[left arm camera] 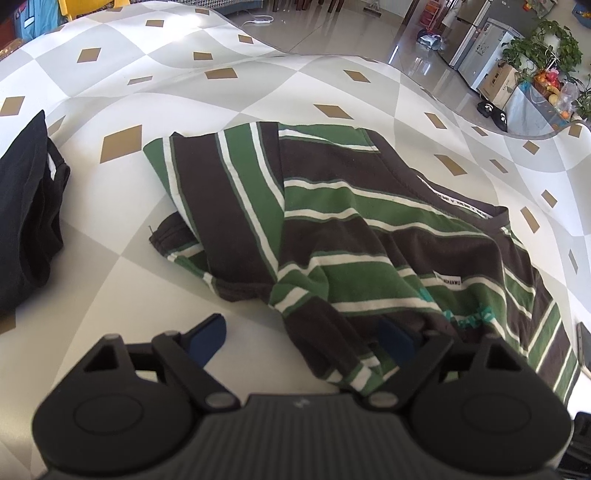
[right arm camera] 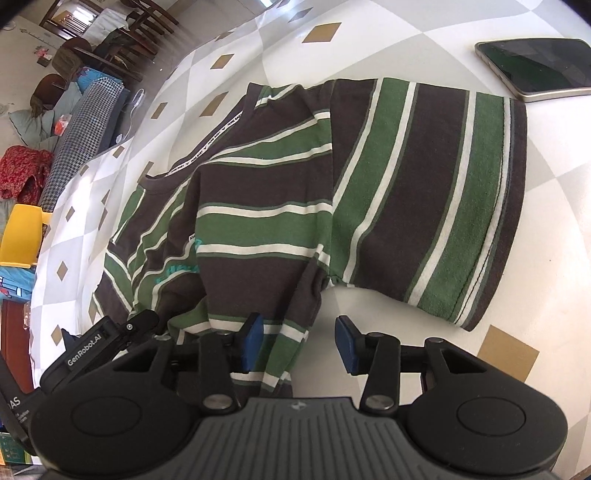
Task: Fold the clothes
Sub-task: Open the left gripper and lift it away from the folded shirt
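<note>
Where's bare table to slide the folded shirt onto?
Bare cloth lies between the striped shirt and the black garment, and beyond the shirt's far edge. By the phone it is crowded; the shirt's sleeve nearly meets it.

left tongs [left arm camera: 301, 341] agape, right tongs [right arm camera: 299, 341] — parted

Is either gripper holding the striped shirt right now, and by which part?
Neither. Both the left gripper and right gripper are open, straddling the striped shirt at its near edge.

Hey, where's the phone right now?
The phone lies flat on the table, upper right in the right wrist view, just beyond the striped shirt sleeve's hem.
</note>
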